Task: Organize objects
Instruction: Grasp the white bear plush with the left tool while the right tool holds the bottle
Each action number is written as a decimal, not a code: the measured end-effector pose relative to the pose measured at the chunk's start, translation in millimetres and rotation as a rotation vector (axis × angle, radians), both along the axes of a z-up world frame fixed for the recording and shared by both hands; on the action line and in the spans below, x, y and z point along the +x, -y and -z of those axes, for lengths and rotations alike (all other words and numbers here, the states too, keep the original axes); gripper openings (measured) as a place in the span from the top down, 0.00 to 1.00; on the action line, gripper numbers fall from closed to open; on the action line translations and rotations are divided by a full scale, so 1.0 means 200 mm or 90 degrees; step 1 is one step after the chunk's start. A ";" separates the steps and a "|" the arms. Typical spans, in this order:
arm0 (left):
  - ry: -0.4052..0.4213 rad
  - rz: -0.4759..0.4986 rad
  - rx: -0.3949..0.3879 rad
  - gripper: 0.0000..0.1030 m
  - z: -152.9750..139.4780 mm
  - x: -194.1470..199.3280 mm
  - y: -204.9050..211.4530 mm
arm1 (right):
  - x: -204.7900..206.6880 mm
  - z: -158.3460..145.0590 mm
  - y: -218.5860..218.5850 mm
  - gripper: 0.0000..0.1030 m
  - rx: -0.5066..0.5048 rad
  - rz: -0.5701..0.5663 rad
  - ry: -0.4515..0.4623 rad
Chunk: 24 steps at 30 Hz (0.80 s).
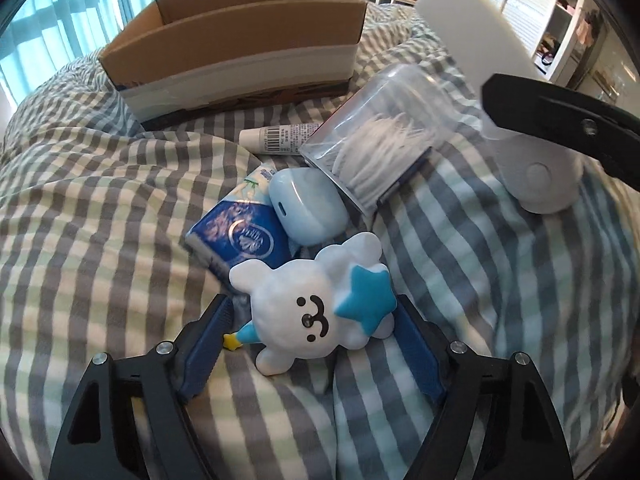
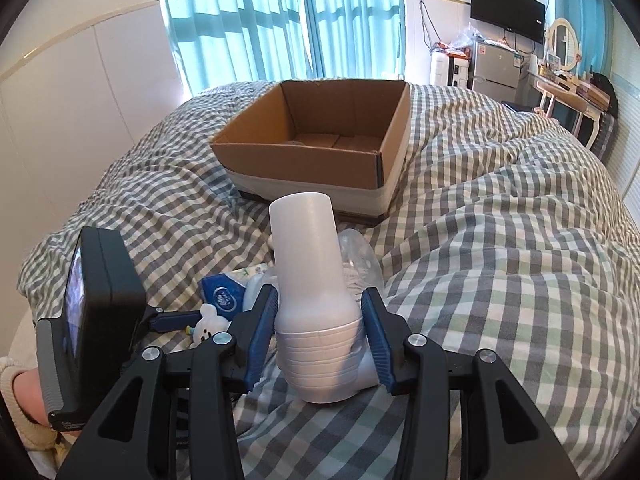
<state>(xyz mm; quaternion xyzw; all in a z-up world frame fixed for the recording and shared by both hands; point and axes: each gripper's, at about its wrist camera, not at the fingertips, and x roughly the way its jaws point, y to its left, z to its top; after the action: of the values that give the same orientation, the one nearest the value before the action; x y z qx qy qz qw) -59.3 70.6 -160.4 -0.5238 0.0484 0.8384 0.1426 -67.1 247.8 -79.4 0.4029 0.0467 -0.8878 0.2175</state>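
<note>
Rumpled checked bedding (image 2: 500, 240) gives soft footing. Right hand-held gripper (image 2: 320, 328) clenches the white bottle (image 2: 308, 264) low, so it may tip before reaching the far cardboard box (image 2: 320, 152). Left hand-held gripper (image 1: 312, 336) straddles the cloud toy (image 1: 316, 312), apparently unclenched; closing could nudge the tissue pack (image 1: 240, 240).

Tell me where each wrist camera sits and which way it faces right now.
Left wrist: on the left gripper, low over the bed, facing the cardboard box; its jaws flank the white figurine; the right gripper's finger enters top right.
Right wrist: on the right gripper, higher, facing box and window; jaws clamp the white lint roller; the left gripper and a wrist show lower left.
Shared: box, figurine, blue tissue pack, lint roller, checked bedding.
</note>
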 end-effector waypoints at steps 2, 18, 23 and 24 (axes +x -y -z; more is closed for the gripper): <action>-0.006 -0.001 0.009 0.21 -0.03 0.03 0.03 | 0.02 -0.02 0.02 0.58 0.002 -0.007 -0.007; -0.104 -0.073 0.083 0.69 -0.33 0.04 0.30 | 0.11 -0.09 0.14 0.58 0.027 -0.035 -0.038; -0.090 -0.054 0.079 0.69 -0.31 0.02 0.30 | 0.09 -0.08 0.16 0.58 0.034 -0.037 -0.032; -0.084 -0.054 0.084 0.69 -0.30 0.04 0.30 | 0.09 -0.07 0.15 0.58 0.035 -0.036 -0.028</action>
<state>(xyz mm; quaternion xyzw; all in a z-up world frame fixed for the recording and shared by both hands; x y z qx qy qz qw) -51.6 10.4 -99.5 -0.4588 -0.0196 0.8776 0.1378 -49.2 217.2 -65.7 0.3874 0.0870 -0.8884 0.2304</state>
